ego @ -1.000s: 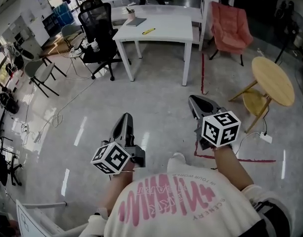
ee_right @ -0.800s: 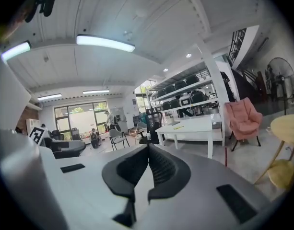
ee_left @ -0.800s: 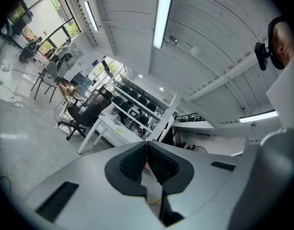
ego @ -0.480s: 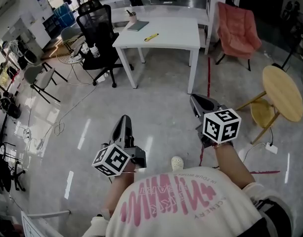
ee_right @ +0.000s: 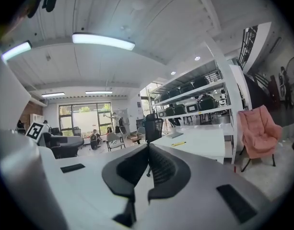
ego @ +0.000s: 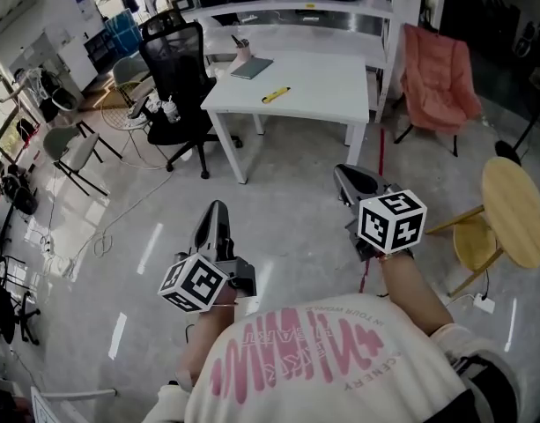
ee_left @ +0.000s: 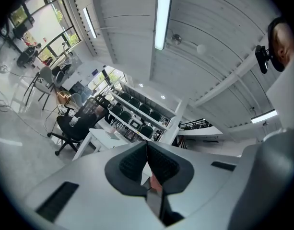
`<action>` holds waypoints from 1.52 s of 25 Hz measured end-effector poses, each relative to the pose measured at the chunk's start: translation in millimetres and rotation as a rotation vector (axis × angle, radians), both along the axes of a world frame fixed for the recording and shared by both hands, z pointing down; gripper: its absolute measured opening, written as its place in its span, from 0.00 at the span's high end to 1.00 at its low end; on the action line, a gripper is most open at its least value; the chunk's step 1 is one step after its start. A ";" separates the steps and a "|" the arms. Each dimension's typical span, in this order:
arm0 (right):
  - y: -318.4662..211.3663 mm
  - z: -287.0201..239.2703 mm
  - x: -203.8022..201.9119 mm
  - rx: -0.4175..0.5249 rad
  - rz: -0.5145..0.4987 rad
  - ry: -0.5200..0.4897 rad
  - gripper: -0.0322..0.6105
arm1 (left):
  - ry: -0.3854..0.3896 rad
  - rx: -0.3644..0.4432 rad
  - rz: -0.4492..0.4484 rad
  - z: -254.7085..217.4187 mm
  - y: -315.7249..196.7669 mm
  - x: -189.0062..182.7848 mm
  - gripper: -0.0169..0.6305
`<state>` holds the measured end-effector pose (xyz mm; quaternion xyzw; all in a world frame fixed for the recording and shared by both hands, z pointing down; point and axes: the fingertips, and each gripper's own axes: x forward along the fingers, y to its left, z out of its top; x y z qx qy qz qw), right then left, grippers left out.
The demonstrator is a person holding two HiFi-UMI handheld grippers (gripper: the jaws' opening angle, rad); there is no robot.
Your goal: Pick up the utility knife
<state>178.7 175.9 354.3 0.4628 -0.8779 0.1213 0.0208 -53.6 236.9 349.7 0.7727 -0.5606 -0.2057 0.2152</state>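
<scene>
A yellow utility knife (ego: 275,95) lies on the white table (ego: 318,82) ahead, seen small as a yellow utility knife (ee_right: 178,143) in the right gripper view. Both grippers are held out over the floor, well short of the table. My left gripper (ego: 218,211) is shut with nothing between its jaws, and its jaw tips (ee_left: 147,145) meet. My right gripper (ego: 347,177) is shut and empty too, its tips (ee_right: 147,146) touching. In the left gripper view the knife is not visible.
A grey notebook (ego: 251,68) and a pink cup of pens (ego: 243,50) sit on the table's far left. A black office chair (ego: 180,77) stands left of the table, a pink armchair (ego: 439,77) right of it. A round wooden side table (ego: 516,210) is at the right. Cables trail on the floor at left.
The person has walked toward the white table, which now sits nearer and lower in the head view. Both grippers stayed shut and held out in front.
</scene>
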 end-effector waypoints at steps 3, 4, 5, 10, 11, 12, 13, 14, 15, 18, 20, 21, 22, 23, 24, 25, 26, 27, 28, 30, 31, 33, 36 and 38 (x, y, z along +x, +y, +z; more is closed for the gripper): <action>-34.9 -4.6 7.2 0.007 0.003 -0.019 0.93 | 0.004 -0.007 -0.005 3.2 -32.4 3.5 0.94; -43.5 -1.7 8.5 0.001 0.002 -0.023 0.93 | 0.004 -0.011 -0.006 6.1 -40.8 4.4 0.94; -51.8 3.5 9.6 -0.008 0.001 -0.024 0.93 | 0.003 -0.015 -0.008 10.0 -48.6 5.1 0.94; -91.1 33.3 11.2 -0.086 -0.004 -0.042 0.93 | 0.004 -0.081 -0.001 34.9 -87.3 9.1 0.94; -98.2 37.3 9.5 -0.101 -0.004 -0.048 0.93 | 0.004 -0.095 0.002 38.4 -94.5 7.8 0.94; -105.6 41.0 6.9 -0.112 -0.005 -0.052 0.93 | 0.005 -0.104 0.003 41.3 -102.3 5.2 0.94; -113.3 44.4 3.9 -0.120 -0.006 -0.055 0.93 | 0.005 -0.109 0.003 43.8 -110.7 1.9 0.94; -121.3 47.8 1.0 -0.124 -0.005 -0.056 0.93 | 0.003 -0.111 0.002 46.3 -119.8 -1.3 0.94; -129.6 50.9 -1.2 -0.127 -0.003 -0.056 0.93 | 0.000 -0.110 0.003 48.6 -129.5 -3.9 0.94; -154.6 59.6 -4.0 -0.139 0.013 -0.054 0.93 | -0.008 -0.092 0.009 51.4 -161.1 -7.7 0.94; -174.9 68.2 -6.6 -0.157 0.026 -0.048 0.93 | -0.003 -0.083 0.017 53.6 -188.1 -11.6 0.94; -187.2 73.4 -9.1 -0.169 0.032 -0.043 0.93 | -0.001 -0.085 0.023 55.8 -204.1 -14.4 0.94; -201.2 78.1 -12.1 -0.181 0.038 -0.040 0.93 | 0.000 -0.088 0.030 58.0 -221.5 -17.3 0.94; -216.3 81.2 -15.7 -0.191 0.044 -0.041 0.93 | -0.001 -0.093 0.041 59.4 -239.8 -19.9 0.94; -231.9 82.4 -20.0 -0.199 0.049 -0.046 0.93 | -0.003 -0.096 0.053 59.4 -258.6 -22.4 0.94; -247.5 81.7 -25.1 -0.206 0.053 -0.054 0.93 | -0.005 -0.097 0.066 57.7 -277.3 -25.2 0.94; -262.6 79.6 -30.7 -0.211 0.056 -0.064 0.93 | -0.007 -0.096 0.077 54.7 -295.7 -28.2 0.94; -277.3 76.8 -36.5 -0.215 0.058 -0.072 0.93 | -0.008 -0.094 0.087 50.8 -313.8 -31.5 0.94; -291.5 73.6 -42.5 -0.218 0.060 -0.077 0.93 | -0.009 -0.092 0.097 46.6 -331.7 -34.8 0.94; -318.5 67.4 -55.5 -0.219 0.059 -0.077 0.93 | -0.010 -0.084 0.116 38.0 -366.5 -41.6 0.94; -331.7 64.6 -62.0 -0.217 0.059 -0.073 0.93 | -0.010 -0.078 0.126 33.6 -383.2 -44.7 0.94; -358.4 58.9 -73.1 -0.214 0.061 -0.064 0.93 | -0.008 -0.068 0.145 25.5 -414.6 -49.8 0.94; -397.9 51.3 -84.9 -0.212 0.071 -0.062 0.93 | -0.009 -0.062 0.167 17.0 -455.2 -57.4 0.94; -421.2 45.8 -91.9 -0.205 0.080 -0.066 0.93 | -0.010 -0.055 0.174 12.4 -478.0 -66.1 0.94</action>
